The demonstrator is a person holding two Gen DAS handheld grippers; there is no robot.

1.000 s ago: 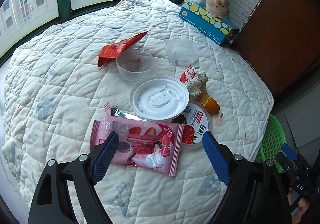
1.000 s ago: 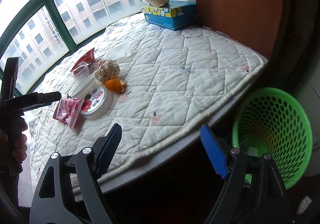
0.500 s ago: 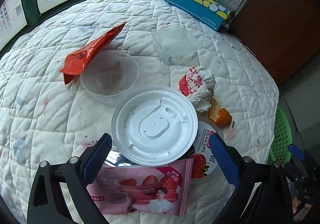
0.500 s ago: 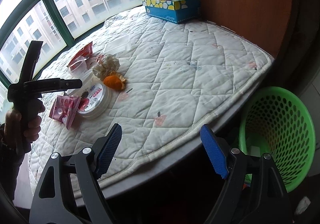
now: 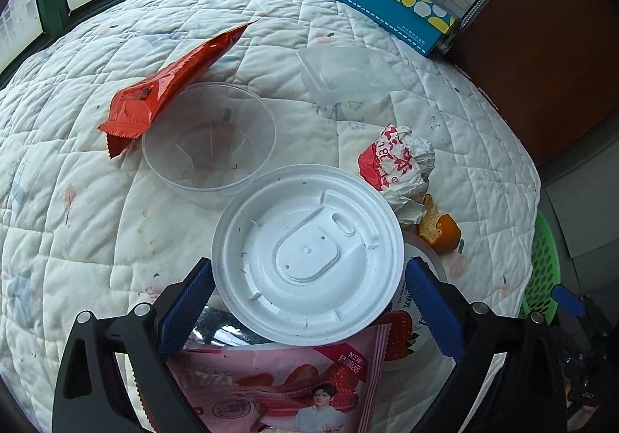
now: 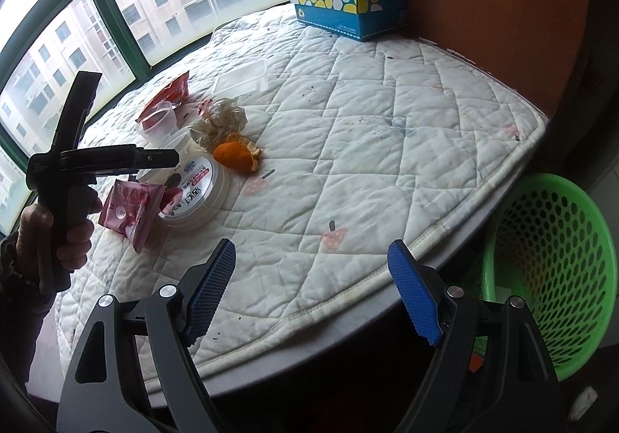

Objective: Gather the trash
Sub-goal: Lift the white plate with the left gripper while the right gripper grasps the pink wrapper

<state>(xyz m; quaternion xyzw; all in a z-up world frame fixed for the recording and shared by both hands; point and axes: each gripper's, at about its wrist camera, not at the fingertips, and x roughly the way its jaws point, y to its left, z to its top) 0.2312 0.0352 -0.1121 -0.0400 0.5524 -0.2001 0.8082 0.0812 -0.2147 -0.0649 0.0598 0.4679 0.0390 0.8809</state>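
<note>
White round plastic lid (image 5: 307, 264): lies flat, underside up, overlapping a strawberry-printed tub (image 5: 410, 320) and a pink strawberry snack wrapper (image 5: 286, 386). Clear round cup (image 5: 209, 141): upright, beside the lid. Red-orange foil wrapper (image 5: 166, 84): torn, one end resting on the cup rim. Clear rectangular tray (image 5: 348, 75): lies apart, farther back. Crumpled red-and-white paper wrapper (image 5: 398, 162): beside the lid. Orange peel (image 5: 441, 230): just beside the paper. Green perforated basket (image 6: 557, 270): stands below the quilt edge.
</note>
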